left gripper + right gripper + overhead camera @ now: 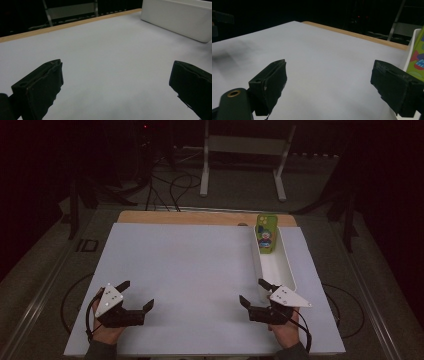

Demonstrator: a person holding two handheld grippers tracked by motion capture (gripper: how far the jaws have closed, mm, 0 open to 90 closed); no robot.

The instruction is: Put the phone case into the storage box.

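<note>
Dark room, white mat [190,270] on wood table [200,217]; left claw [137,295] & right claw [254,291] wide open, empty.

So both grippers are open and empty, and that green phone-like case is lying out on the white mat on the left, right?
Not quite. The green case stands in the far end of the white tray on the right, as the high view shows. The left gripper and right gripper are open and empty.

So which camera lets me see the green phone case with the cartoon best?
The high view: the green phone case shows whole, leaning in the far end of the white tray. The right gripper view catches just its edge. The left gripper view shows the tray's wall.
</note>
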